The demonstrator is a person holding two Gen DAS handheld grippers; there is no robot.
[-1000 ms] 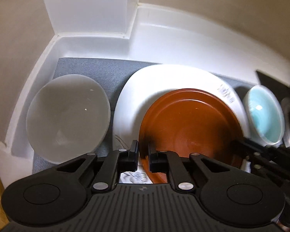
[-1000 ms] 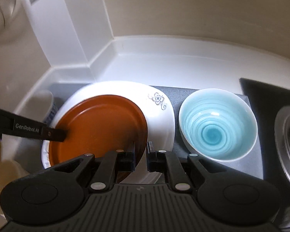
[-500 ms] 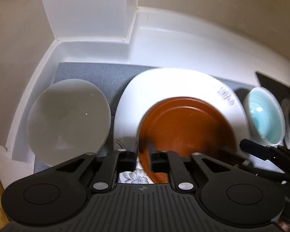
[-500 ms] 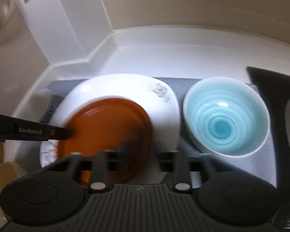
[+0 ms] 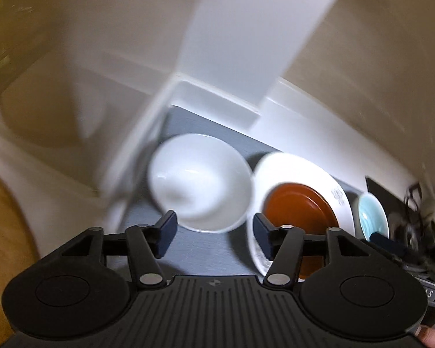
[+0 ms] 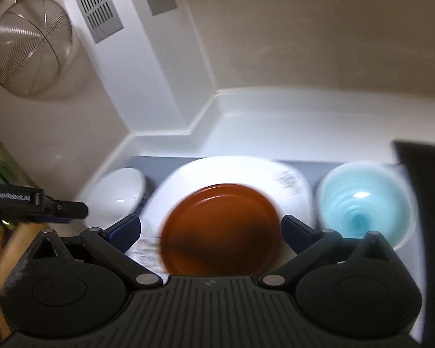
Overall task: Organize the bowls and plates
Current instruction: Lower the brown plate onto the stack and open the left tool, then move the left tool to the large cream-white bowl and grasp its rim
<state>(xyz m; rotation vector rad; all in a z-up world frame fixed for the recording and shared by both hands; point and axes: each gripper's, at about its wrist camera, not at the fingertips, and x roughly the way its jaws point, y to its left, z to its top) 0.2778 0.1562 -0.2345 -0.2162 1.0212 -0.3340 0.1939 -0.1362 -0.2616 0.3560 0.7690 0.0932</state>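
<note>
A brown plate (image 6: 220,227) lies on a large white plate (image 6: 240,171) on a grey mat (image 6: 159,163). A white bowl (image 6: 116,200) stands to its left and a light blue bowl (image 6: 365,203) to its right. My right gripper (image 6: 211,229) is open and empty, above the brown plate's near side. My left gripper (image 5: 214,233) is open and empty, raised near the white bowl (image 5: 200,181). The left wrist view also shows the brown plate (image 5: 300,214), the white plate (image 5: 293,168) and the blue bowl (image 5: 372,217).
White counter walls (image 6: 246,110) enclose the mat at the back and left. A wire strainer (image 6: 29,46) hangs on the wall at upper left. A dark surface (image 6: 420,156) lies at the right. A wooden edge (image 5: 5,232) is at the left.
Both grippers have opened, let go of the brown plate and pulled back and up. The brown plate now rests on the white plate. The left gripper swung left toward the white bowl.
</note>
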